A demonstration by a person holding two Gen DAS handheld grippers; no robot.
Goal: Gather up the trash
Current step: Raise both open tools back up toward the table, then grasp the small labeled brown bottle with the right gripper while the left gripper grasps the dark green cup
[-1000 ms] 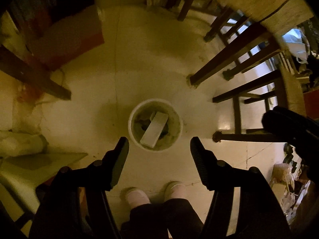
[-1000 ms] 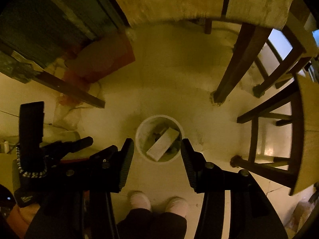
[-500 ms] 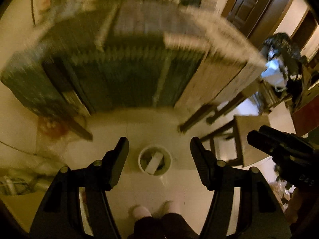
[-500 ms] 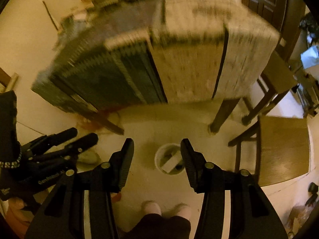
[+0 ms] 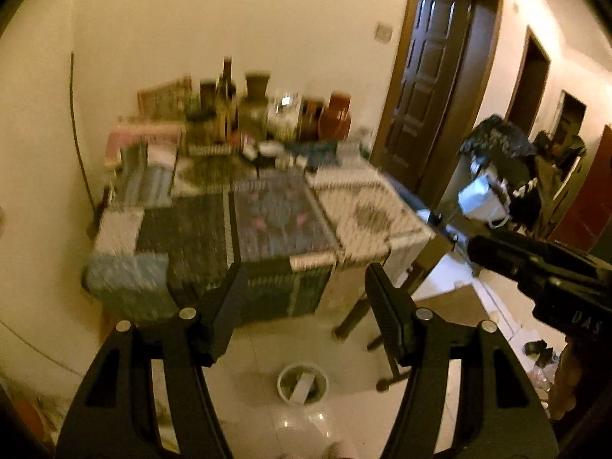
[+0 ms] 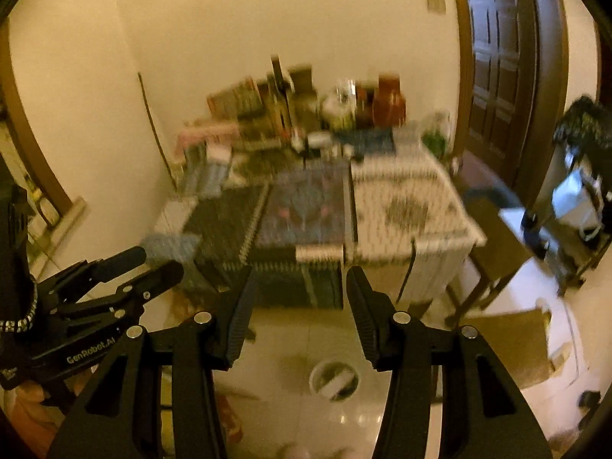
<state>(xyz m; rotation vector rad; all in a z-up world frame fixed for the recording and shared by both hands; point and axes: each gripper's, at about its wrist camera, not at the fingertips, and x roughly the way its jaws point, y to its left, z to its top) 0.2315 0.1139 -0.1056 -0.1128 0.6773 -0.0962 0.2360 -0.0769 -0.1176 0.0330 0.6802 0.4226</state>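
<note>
Both black two-finger grippers point down and forward over a pale, glossy tiled floor (image 5: pixel 267 348), and both stand with their jaws apart and nothing between them — the left gripper (image 5: pixel 300 298) spread wider than the right gripper (image 6: pixel 298 298). Low on the floor, below and between the fingers in each wrist view, sits a small round white waste bin (image 5: pixel 285 376) with a flat white rectangular piece of trash (image 5: pixel 302 386) leaning inside it. Beyond the bin stands a table covered in a patchwork cloth of dark and white woven panels (image 5: pixel 267 222), its far end crowded with blurred bottles and jars (image 5: pixel 248 114). A dark wooden panelled door (image 5: pixel 432 88) lies to the right — details there are smeared by motion blur.
</note>
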